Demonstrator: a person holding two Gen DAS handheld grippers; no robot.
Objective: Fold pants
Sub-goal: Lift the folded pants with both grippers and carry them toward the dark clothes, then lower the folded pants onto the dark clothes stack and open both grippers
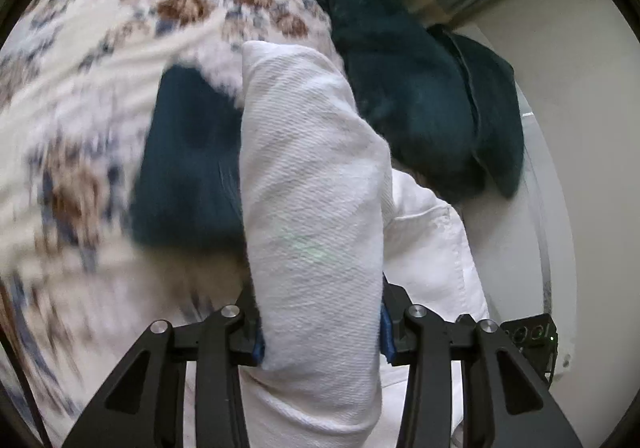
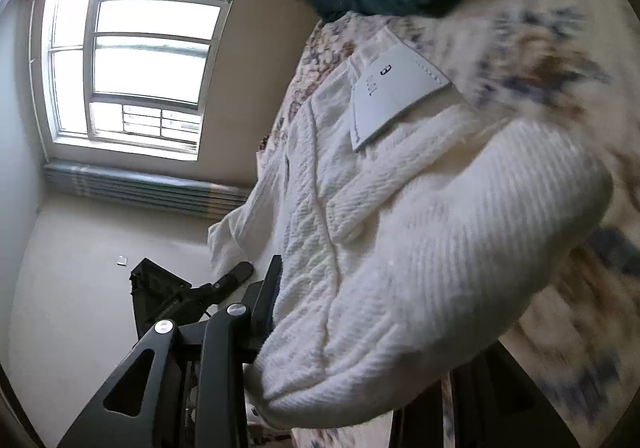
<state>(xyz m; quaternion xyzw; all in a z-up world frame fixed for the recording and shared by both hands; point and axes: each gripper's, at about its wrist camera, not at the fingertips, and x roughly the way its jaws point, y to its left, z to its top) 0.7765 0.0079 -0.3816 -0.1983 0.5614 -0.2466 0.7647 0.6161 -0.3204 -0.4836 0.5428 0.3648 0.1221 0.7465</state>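
The white twill pants fill the middle of the left wrist view. My left gripper is shut on a thick fold of them, which stands up between the black fingers. In the right wrist view the same white pants bulge over the gripper, with a white paper tag near the waist. My right gripper is shut on the pants; only its left finger shows, the right one is hidden under cloth. The pants lie on a floral bedspread.
Dark teal garments lie on the bedspread behind the pants, another piece at the left. A window, striped curtain and pale floor show in the right wrist view. A black device stands on the floor by the bed edge.
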